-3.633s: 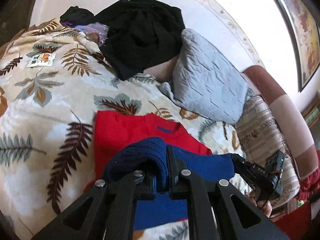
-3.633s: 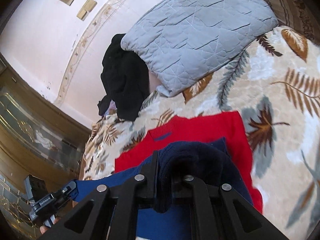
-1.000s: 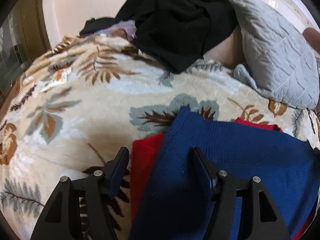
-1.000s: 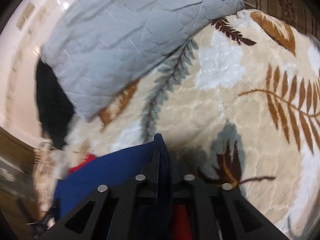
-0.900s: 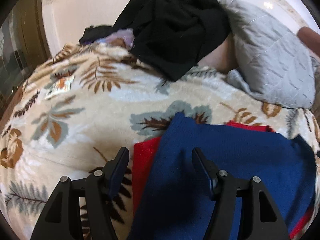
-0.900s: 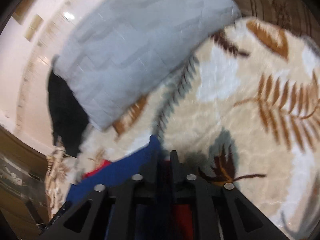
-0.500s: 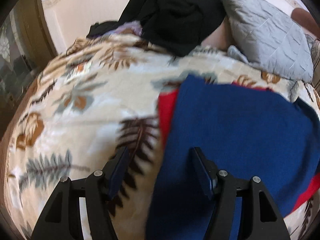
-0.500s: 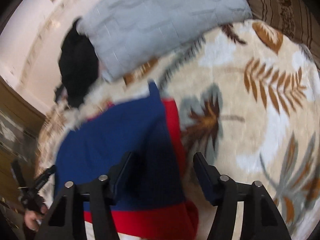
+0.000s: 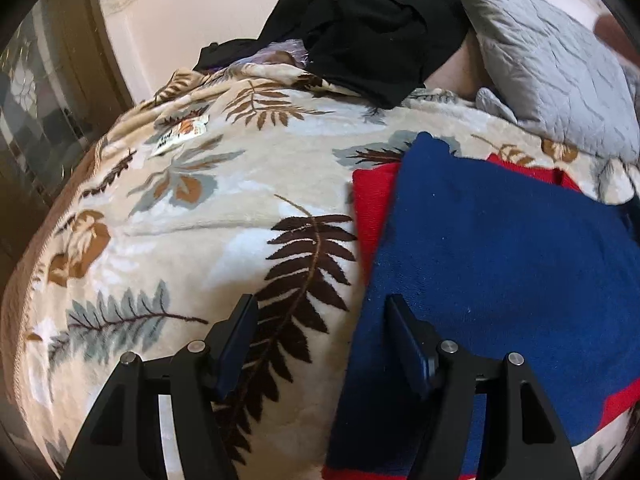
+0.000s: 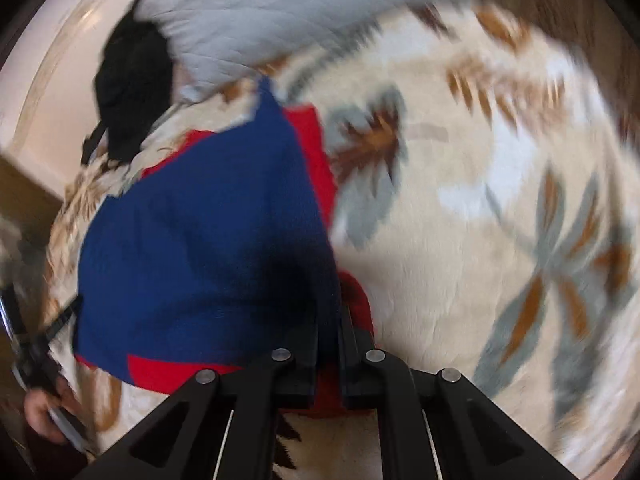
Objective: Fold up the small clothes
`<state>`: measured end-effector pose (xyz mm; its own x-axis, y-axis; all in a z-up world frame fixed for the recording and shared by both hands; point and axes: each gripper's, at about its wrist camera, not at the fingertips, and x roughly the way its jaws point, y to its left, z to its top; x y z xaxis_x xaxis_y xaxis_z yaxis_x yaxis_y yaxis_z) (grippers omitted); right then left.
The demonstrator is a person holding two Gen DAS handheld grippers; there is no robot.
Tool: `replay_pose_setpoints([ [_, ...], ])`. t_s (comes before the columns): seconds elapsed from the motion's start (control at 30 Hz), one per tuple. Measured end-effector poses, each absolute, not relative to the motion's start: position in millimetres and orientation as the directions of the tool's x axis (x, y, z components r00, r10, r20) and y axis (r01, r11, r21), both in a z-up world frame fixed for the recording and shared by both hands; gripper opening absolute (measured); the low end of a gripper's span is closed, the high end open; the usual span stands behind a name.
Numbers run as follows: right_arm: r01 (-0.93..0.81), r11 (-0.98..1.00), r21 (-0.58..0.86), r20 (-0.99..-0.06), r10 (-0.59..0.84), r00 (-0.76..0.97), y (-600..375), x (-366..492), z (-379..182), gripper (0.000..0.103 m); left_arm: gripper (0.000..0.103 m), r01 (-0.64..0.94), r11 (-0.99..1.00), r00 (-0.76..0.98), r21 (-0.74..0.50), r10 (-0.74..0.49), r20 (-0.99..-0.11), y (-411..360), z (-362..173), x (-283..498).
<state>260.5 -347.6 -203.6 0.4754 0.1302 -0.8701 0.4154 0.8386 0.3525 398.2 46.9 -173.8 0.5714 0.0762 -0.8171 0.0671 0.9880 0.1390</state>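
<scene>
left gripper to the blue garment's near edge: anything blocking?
Nothing visible. The left gripper is open over the leaf-print blanket, its right finger already above the blue garment, which lies on the red garment. The black clothes are far back.

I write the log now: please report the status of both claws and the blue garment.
Left claw open, holding nothing. Right claw shut on blue garment edge. Garment flat over red garment. Nothing in the way.

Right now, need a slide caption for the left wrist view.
Left gripper, jaws open, above the leaf-print blanket beside the blue garment laid over the red one.
</scene>
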Motion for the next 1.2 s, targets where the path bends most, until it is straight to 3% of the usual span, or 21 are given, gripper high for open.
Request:
replay_pose_setpoints([
  [0.1, 0.422, 0.782, 0.458, -0.826, 0.200, 0.526, -360.9, 256.6, -195.7, 0.012, 0.067, 0.056, 0.993, 0.567, 0.102, 0.052, -0.822, 50.4, -169.7, 399.8],
  [0.2, 0.393, 0.790, 0.471, -0.798, 0.193, 0.571, -367.4, 260.2, -168.5, 0.016, 0.067, 0.039, 0.997, 0.595, 0.061, 0.026, -0.803, 52.7, -157.6, 404.2],
  [0.23, 0.373, 0.803, 0.465, -0.788, 0.183, 0.588, -368.3, 264.7, -157.9, 0.024, 0.067, 0.033, 0.998, 0.604, 0.045, 0.016, -0.797, 53.6, -153.7, 406.7],
  [0.3, 0.341, 0.816, 0.467, -0.766, 0.180, 0.617, -369.5, 274.0, -145.5, 0.056, 0.067, 0.024, 1.000, 0.608, 0.010, -0.006, -0.794, 54.5, -149.4, 414.1],
  [0.33, 0.337, 0.820, 0.463, -0.759, 0.170, 0.628, -370.7, 280.3, -140.8, 0.085, 0.067, 0.017, 1.000, 0.605, 0.007, -0.005, -0.796, 54.1, -149.7, 417.6],
  [0.37, 0.338, 0.824, 0.455, -0.741, 0.140, 0.656, -372.5, 288.0, -135.4, 0.088, 0.067, 0.009, 1.000, 0.601, 0.008, 0.002, -0.799, 53.0, -151.6, 422.0],
  [0.5, 0.310, 0.853, 0.420, -0.733, 0.117, 0.671, -368.9, 326.3, -138.4, 0.086, 0.067, -0.015, 1.000, 0.580, -0.009, 0.002, -0.815, 49.9, -162.3, 438.5],
  [0.6, 0.314, 0.863, 0.395, -0.770, 0.126, 0.625, -367.4, 353.0, -156.7, 0.071, 0.067, -0.004, 1.000, 0.584, -0.025, -0.019, -0.812, 41.5, -163.8, 446.8],
  [0.63, 0.309, 0.874, 0.376, -0.785, 0.122, 0.608, -364.8, 363.0, -164.6, 0.063, 0.067, 0.005, 1.000, 0.590, -0.024, -0.022, -0.807, 37.8, -163.6, 448.8],
  [0.7, 0.302, 0.894, 0.331, -0.814, 0.108, 0.571, -358.5, 381.2, -178.1, 0.034, 0.067, 0.026, 1.000, 0.585, -0.008, -0.022, -0.811, 27.6, -167.2, 456.2],
  [0.73, 0.298, 0.906, 0.301, -0.833, 0.097, 0.544, -356.4, 388.3, -184.9, 0.028, 0.067, 0.036, 0.999, 0.574, -0.007, -0.026, -0.819, 24.2, -170.5, 459.8],
  [0.77, 0.300, 0.911, 0.282, -0.842, 0.085, 0.533, -356.9, 391.5, -188.3, 0.021, 0.058, 0.038, 0.999, 0.554, -0.014, -0.033, -0.832, 20.7, -176.2, 463.8],
  [0.8, 0.300, 0.913, 0.275, -0.842, 0.078, 0.534, -357.3, 392.8, -190.4, 0.016, 0.038, 0.038, 0.999, 0.542, -0.038, -0.052, -0.839, 20.0, -179.4, 466.0],
  [0.83, 0.302, 0.915, 0.268, -0.842, 0.070, 0.535, -358.5, 395.0, -190.5, 0.012, 0.031, 0.040, 0.996, 0.533, -0.074, -0.084, -0.842, 19.7, -180.9, 467.5],
  [0.9, 0.300, 0.907, 0.296, -0.802, 0.065, 0.593, -364.6, 392.5, -178.5, 0.010, 0.019, 0.029, 0.996, 0.548, -0.079, -0.082, -0.832, 16.6, -178.5, 468.6],
  [1.1, 0.290, 0.895, 0.339, -0.757, 0.077, 0.648, -373.4, 398.5, -174.8, 0.009, 0.013, 0.031, 0.996, 0.582, -0.085, -0.087, -0.808, 15.9, -172.3, 464.2],
  [1.2, 0.330, 0.879, 0.343, -0.795, 0.085, 0.600, -380.6, 405.5, -197.3, 0.010, 0.012, 0.034, 0.995, 0.600, -0.095, -0.097, -0.794, 16.7, -164.3, 461.6],
])
